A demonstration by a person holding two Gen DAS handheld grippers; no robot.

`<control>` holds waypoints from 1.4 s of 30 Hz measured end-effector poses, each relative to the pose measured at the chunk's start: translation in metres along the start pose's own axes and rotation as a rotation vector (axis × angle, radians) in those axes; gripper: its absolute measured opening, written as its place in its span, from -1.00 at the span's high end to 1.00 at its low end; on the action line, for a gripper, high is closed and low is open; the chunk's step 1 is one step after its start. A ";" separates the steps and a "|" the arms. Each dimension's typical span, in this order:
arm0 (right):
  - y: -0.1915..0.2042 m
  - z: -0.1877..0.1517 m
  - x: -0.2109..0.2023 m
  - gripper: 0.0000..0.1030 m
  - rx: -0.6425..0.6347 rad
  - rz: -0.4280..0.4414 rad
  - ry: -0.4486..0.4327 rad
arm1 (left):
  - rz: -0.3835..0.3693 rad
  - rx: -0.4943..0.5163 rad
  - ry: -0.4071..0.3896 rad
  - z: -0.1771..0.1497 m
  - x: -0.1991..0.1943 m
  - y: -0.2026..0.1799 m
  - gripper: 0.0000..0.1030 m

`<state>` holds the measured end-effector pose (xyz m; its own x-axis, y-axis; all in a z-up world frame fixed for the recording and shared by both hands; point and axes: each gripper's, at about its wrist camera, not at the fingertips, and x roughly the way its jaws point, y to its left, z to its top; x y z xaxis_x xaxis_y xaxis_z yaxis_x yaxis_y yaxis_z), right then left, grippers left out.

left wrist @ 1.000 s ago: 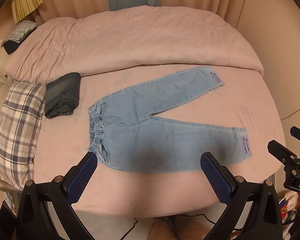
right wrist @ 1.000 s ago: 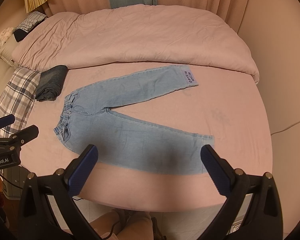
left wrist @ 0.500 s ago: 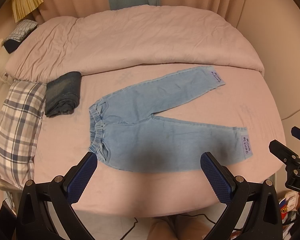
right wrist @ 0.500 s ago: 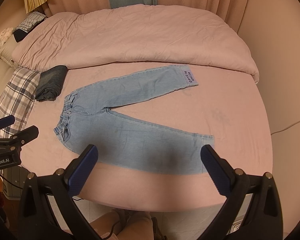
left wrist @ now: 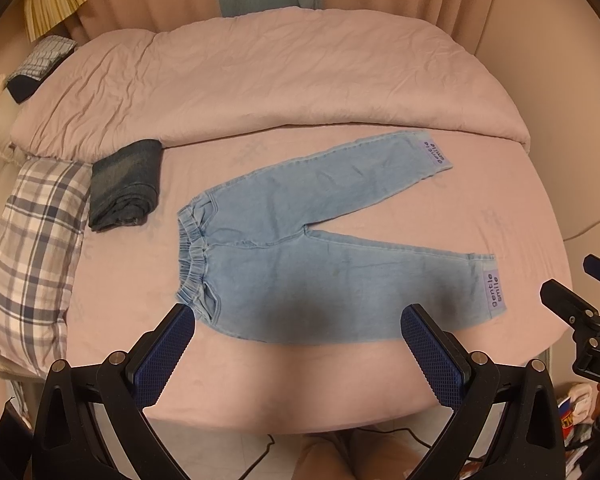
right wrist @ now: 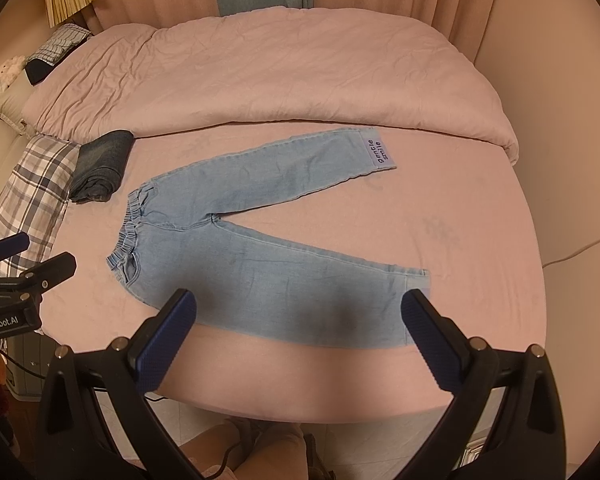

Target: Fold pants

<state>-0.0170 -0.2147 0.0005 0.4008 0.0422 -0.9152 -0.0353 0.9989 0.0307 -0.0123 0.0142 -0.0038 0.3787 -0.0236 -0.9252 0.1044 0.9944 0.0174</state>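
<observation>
Light blue denim pants [left wrist: 300, 248] lie flat on the pink bed sheet [left wrist: 300, 380], waistband to the left, legs spread in a V to the right, each cuff with a purple label. They also show in the right wrist view [right wrist: 268, 256]. My left gripper [left wrist: 298, 354] is open and empty, held above the near bed edge in front of the waist and near leg. My right gripper [right wrist: 298, 338] is open and empty, above the near leg's lower edge. Each gripper shows at the edge of the other's view.
A folded dark denim garment [left wrist: 126, 184] lies left of the waistband. A plaid pillow [left wrist: 28, 256] sits at the left edge. A rolled-back pink duvet [left wrist: 268, 80] covers the far half of the bed. Curtains hang behind. The floor and cables lie below the near edge.
</observation>
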 end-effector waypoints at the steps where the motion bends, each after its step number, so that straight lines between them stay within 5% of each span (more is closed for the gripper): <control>1: 0.000 0.000 0.001 -1.00 0.001 0.000 0.000 | -0.007 -0.005 0.002 -0.001 0.001 0.001 -1.00; 15: -0.016 -0.014 0.012 -1.00 0.061 0.072 -0.037 | -0.167 -0.067 -0.006 -0.010 0.023 0.018 -1.00; 24: -0.072 -0.075 0.088 -1.00 0.307 0.173 0.064 | -0.265 -0.255 0.031 -0.052 0.099 0.073 -1.00; 35: -0.116 -0.142 0.165 -1.00 0.560 0.197 0.122 | -0.295 -0.482 0.044 -0.103 0.198 0.123 -1.00; 42: -0.134 -0.169 0.203 -0.97 0.693 0.179 0.129 | -0.217 -0.541 0.062 -0.112 0.238 0.151 -1.00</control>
<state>-0.0854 -0.3435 -0.2569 0.3307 0.2465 -0.9110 0.5148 0.7619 0.3930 -0.0092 0.1705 -0.2635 0.3446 -0.2430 -0.9067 -0.3170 0.8790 -0.3561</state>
